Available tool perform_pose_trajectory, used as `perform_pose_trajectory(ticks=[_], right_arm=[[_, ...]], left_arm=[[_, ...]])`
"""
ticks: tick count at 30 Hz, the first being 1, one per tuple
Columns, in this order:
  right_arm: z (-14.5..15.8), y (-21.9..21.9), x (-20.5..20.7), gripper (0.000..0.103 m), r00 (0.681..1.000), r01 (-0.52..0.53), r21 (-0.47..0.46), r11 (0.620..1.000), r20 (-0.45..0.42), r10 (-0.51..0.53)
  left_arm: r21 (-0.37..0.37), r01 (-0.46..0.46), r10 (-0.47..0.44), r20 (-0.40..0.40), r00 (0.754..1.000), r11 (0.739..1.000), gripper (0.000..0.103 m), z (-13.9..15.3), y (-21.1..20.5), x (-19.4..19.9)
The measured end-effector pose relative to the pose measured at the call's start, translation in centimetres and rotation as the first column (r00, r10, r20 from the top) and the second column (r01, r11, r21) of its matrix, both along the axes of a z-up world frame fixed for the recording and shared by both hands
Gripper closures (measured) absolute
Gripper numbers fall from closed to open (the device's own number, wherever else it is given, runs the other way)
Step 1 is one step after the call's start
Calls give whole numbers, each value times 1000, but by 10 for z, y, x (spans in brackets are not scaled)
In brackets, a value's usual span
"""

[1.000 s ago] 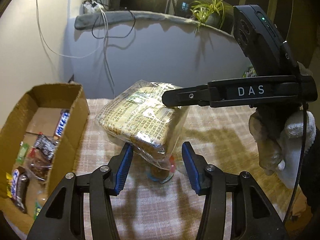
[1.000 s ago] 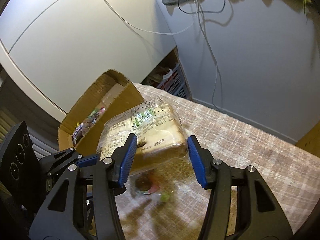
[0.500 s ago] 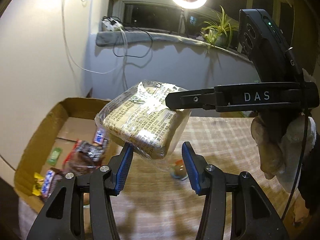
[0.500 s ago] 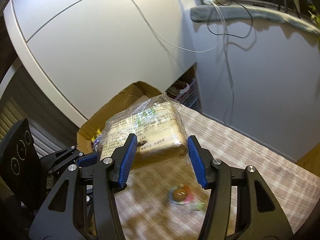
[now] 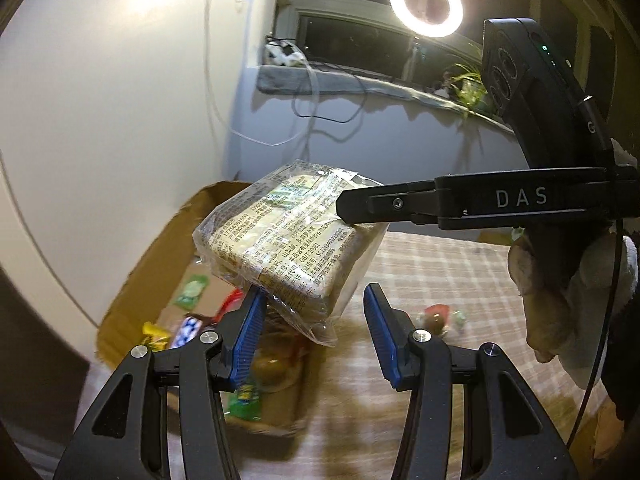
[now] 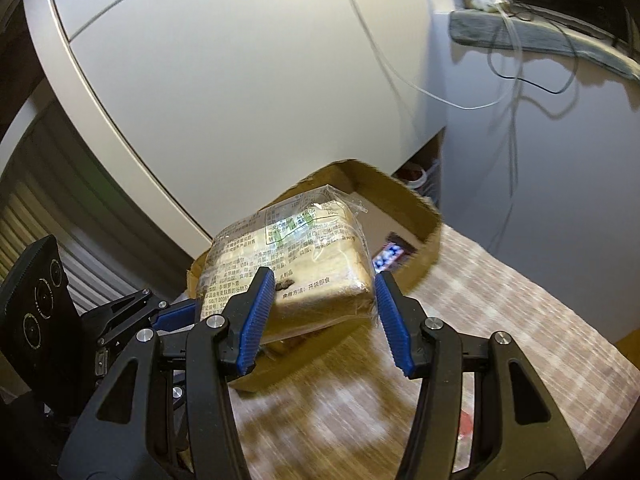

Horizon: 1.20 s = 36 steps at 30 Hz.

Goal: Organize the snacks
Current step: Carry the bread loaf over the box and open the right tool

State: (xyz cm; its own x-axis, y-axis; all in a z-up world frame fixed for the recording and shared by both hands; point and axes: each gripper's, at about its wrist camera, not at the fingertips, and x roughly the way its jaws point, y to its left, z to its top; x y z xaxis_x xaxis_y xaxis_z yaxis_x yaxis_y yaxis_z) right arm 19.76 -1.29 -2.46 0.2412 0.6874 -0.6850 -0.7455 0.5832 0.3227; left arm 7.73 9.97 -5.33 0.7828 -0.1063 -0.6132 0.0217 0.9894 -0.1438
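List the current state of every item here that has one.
Bread pack: sealed, held in the air by the box.
Right claw: shut on the bread pack.
Left claw: open, the pack's lower corner between its fingers.
Cardboard box: open, snacks inside.
Wrapped candy: lying on the tablecloth.
Ring light: on.

Two matte-black handheld grippers: the left gripper (image 5: 312,336) and right gripper (image 6: 324,316) carry ribbed blue finger pads (image 6: 258,320) and silver screws (image 5: 418,335). One arm bears white "DAS" lettering (image 5: 521,197); a pale fleece-gloved hand (image 5: 560,280) grips its handle, a thin black cable (image 5: 608,312) trailing.
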Motion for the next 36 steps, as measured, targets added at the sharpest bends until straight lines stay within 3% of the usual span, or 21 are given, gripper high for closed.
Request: perform_pose_trajectory(ticks=[17,34,36], right_arm=[[-18,55,-3,48,999,-51,-37,998,-12,51],[-27,53,0,48,1000,-15,-67,998,-4,14],[-24,51,-1,37,1000,-12,-65,998,4,12]], left_arm=[[-14,-80,80,-23,997,997,57,-14,40,-8],[5,-123,123,-18,992,992,59,-13,50,-8],[11,-125,125,-10,992,992,59,-10,51,-11]])
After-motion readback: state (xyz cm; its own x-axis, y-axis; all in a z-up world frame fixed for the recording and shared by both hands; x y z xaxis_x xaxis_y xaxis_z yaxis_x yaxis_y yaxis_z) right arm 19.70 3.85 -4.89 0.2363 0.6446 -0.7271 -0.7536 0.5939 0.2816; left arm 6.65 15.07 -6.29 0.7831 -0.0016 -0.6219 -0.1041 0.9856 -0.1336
